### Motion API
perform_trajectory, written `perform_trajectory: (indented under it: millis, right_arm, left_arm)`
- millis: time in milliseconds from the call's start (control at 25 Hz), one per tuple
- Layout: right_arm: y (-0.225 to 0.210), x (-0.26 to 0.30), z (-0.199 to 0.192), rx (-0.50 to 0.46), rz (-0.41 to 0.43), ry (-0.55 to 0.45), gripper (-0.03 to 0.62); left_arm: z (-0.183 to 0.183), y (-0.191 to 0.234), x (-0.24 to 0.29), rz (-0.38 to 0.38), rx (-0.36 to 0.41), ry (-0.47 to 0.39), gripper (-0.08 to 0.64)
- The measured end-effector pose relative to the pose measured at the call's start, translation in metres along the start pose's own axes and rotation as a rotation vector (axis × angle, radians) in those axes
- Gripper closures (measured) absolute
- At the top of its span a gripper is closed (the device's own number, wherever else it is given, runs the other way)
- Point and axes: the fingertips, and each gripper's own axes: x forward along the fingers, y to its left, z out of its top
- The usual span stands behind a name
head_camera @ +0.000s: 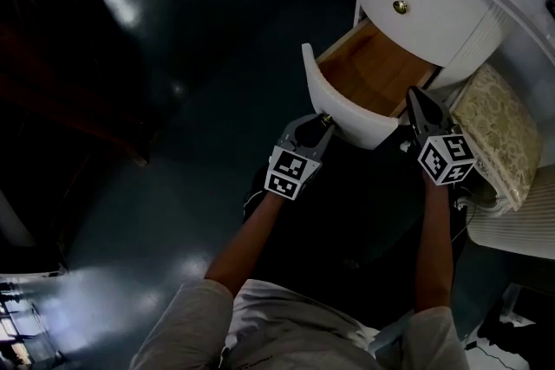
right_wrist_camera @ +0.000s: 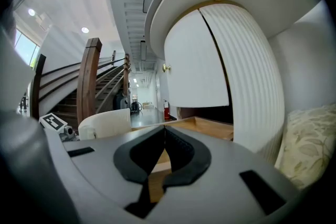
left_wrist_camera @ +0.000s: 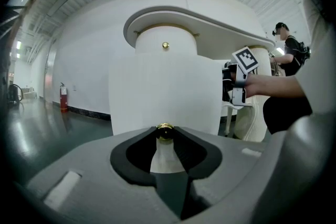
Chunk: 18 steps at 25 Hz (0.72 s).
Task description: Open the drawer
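Brass knob [left_wrist_camera: 165, 130] pinched in L gripper [head_camera: 323, 120] jaws, R gripper [head_camera: 417, 94] jaws closed, empty, forearms [head_camera: 432, 247] outstretched

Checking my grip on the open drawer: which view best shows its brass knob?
Left gripper view: the brass knob sits close-up, pinched by the left gripper. Head view shows only a speck; right gripper view misses it.
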Motion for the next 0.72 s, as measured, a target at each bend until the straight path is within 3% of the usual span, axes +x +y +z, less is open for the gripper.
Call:
perform_trajectory:
  millis: [280,720]
  right_arm:
    - [0.035,-0.002,0.002,-0.055,0.071,0.008,0.577]
    - [0.060,0.003,-0.004,-0.061,0.148,0.026,0.577]
  left_arm:
    - [-0.002,0.000,-0.011,0.004,-0.005,-0.008,0.456]
    - [-0.001,0.000,-0.014,0.025,-0.019,-0.006,0.456]
